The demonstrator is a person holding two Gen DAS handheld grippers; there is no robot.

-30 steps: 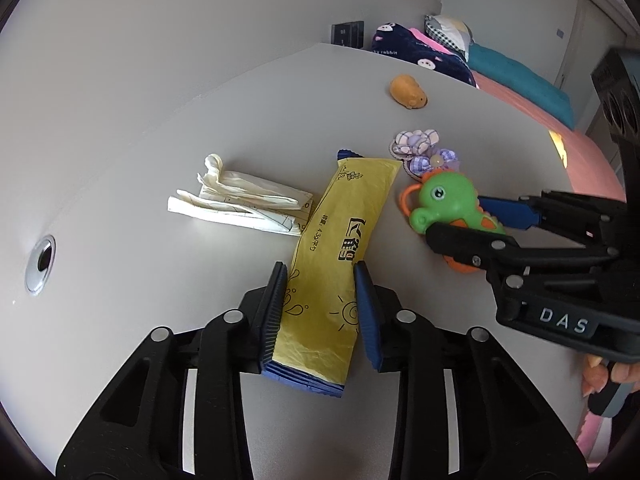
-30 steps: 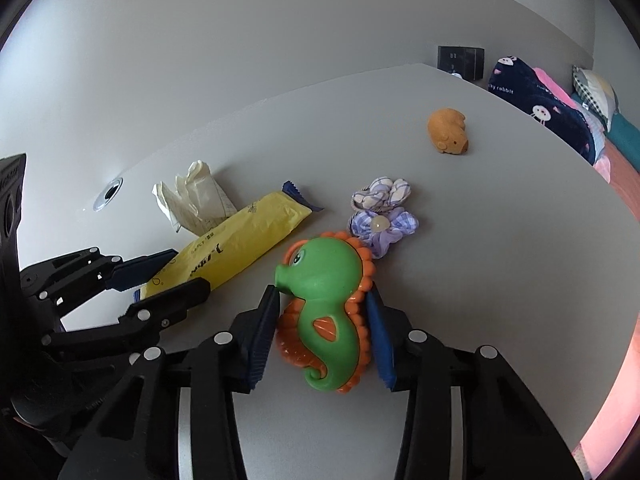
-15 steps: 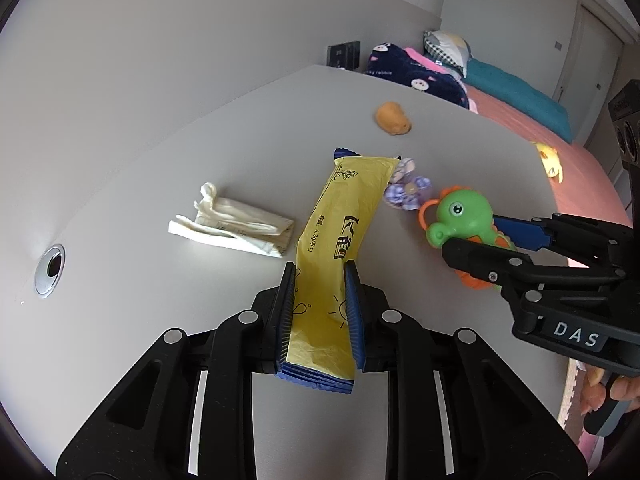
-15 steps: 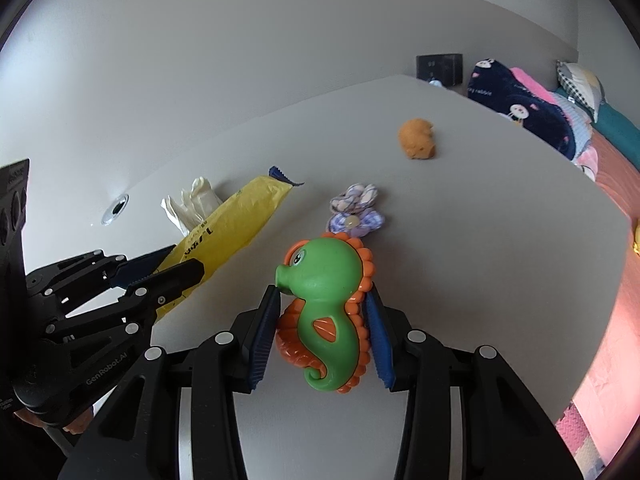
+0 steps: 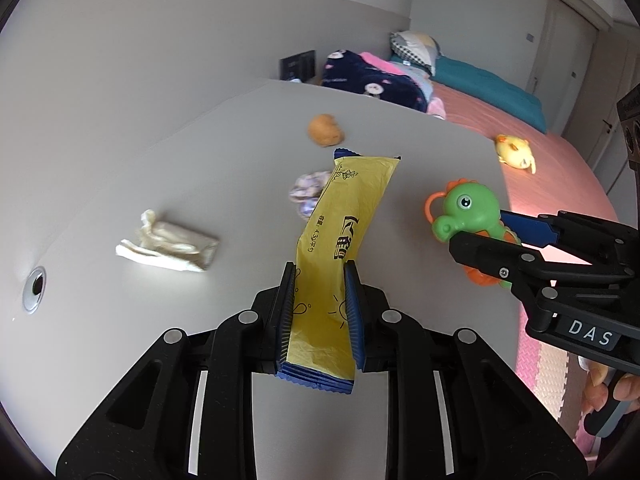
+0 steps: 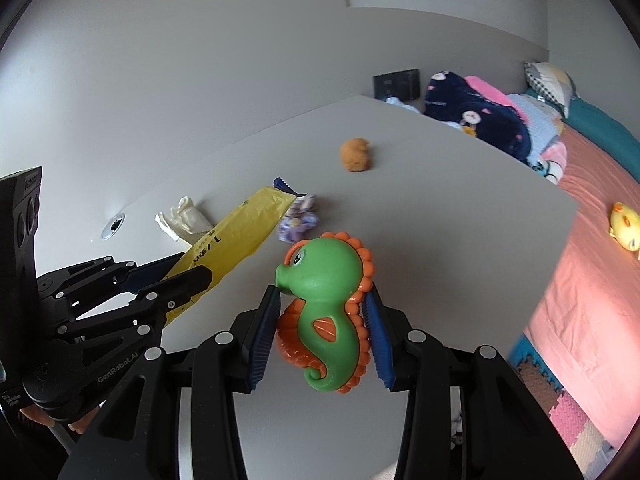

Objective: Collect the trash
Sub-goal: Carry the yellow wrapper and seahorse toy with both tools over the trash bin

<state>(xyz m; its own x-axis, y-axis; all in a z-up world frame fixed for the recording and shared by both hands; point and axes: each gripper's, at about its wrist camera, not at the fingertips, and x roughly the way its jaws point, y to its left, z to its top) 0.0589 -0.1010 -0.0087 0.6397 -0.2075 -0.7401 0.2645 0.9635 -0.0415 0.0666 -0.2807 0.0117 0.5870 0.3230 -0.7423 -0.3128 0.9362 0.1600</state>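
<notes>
A long yellow snack wrapper (image 5: 340,232) with blue ends hangs above the white table (image 5: 200,160), and my left gripper (image 5: 319,270) is shut on its lower part. The wrapper's far end sticks up and forward. My right gripper (image 6: 322,292) is shut on a green and orange seahorse toy (image 6: 324,276), also held off the table. In the right wrist view the left gripper (image 6: 188,267) and wrapper (image 6: 240,228) are at the left. In the left wrist view the right gripper (image 5: 480,228) and the seahorse (image 5: 468,208) are at the right. A crumpled white paper (image 5: 168,246) lies on the table.
An orange toy (image 5: 325,130) and a purple fabric flower (image 5: 306,190) lie further back on the table. A cable hole (image 5: 35,288) is at the left. Beyond the table edge is a pink bed (image 5: 560,176) with a yellow toy (image 5: 514,150), bedding and a foam floor mat.
Both grippers have risen and pulled back with their loads; the wrapper has left the table. The left jaws have tightened on the wrapper. Table items look farther away.
</notes>
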